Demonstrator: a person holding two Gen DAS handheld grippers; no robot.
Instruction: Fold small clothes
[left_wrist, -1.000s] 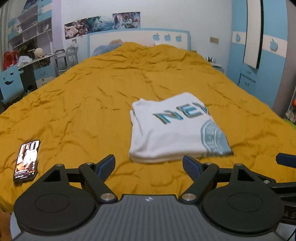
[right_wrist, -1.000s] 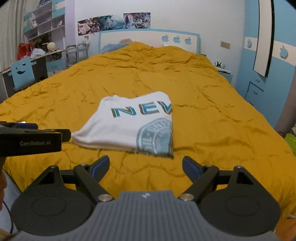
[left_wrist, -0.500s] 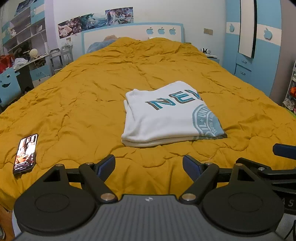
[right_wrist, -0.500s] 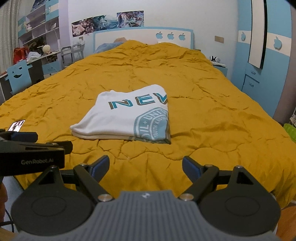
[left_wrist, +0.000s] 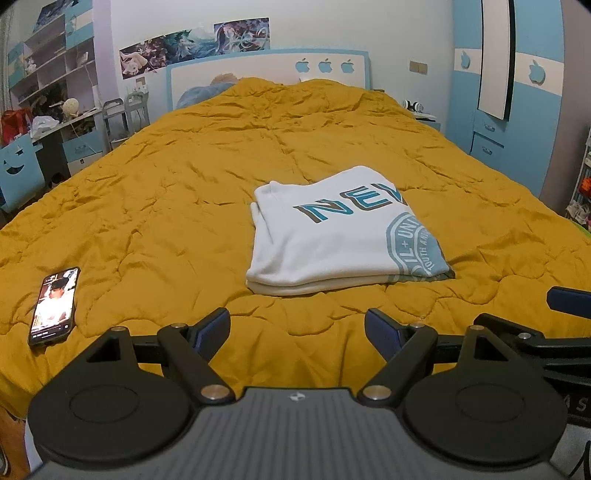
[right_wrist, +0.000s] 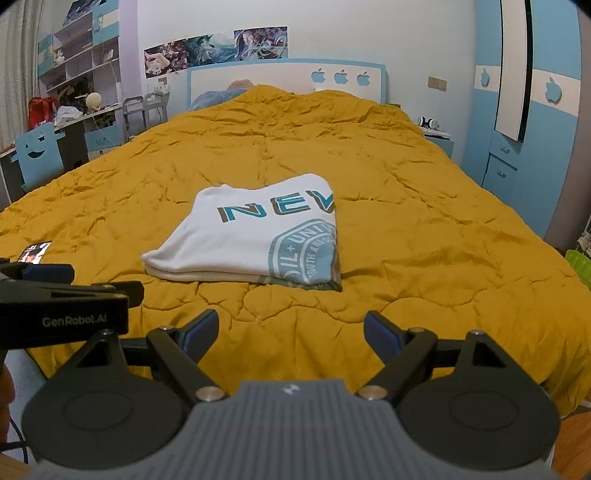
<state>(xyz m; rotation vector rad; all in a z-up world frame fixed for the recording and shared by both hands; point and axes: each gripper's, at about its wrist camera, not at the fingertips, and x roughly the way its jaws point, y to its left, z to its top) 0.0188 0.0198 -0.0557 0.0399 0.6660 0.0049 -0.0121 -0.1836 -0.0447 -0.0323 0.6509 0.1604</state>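
Note:
A white T-shirt (left_wrist: 332, 236) with teal lettering and a round teal print lies folded into a neat rectangle on the orange quilt (left_wrist: 184, 192). In the right wrist view the same T-shirt (right_wrist: 251, 240) sits a little left of centre. My left gripper (left_wrist: 297, 330) hangs open over the near edge of the bed, short of the shirt, with nothing between its blue pads. My right gripper (right_wrist: 290, 330) is open too, empty, and equally far back from the shirt. The left gripper's body (right_wrist: 62, 314) shows at the left edge of the right wrist view.
A phone (left_wrist: 53, 304) with a lit screen lies on the quilt near the bed's front left corner. A desk and shelves (left_wrist: 44, 122) stand to the left. A blue wardrobe (left_wrist: 517, 110) stands to the right. The headboard (left_wrist: 266, 74) closes the far end.
Both grippers have drawn back and risen from the folded shirt, which now looks smaller and further off. The shirt itself has stayed put.

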